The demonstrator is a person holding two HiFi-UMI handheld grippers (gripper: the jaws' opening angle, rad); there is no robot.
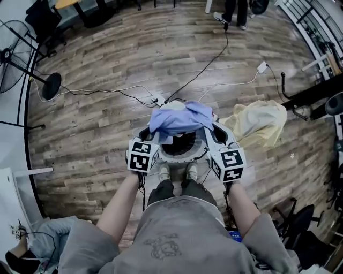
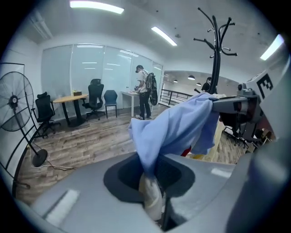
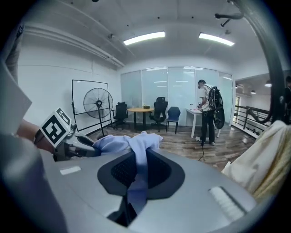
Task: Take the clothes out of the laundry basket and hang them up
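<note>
Light blue garment (image 1: pixel 179 118) held up between two pinches
The left hand-held gripper (image 2: pixel 152 200) and right hand-held gripper (image 3: pixel 132 200) each clamp an edge, above what may be the laundry basket (image 1: pixel 201 152); spread the edges taut, then drape it over the coat stand (image 2: pixel 217 54).

Office: desk (image 2: pixel 70 97), swivel chairs (image 2: pixel 95 92), glass partition walls (image 2: pixel 86 68), ceiling strip lights (image 2: pixel 96 6).

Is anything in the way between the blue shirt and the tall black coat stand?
Nothing visible stands in the way. In the left gripper view the blue shirt hangs right in front of the coat stand, and nothing shows between them. A yellow cloth sits off to the side.
</note>
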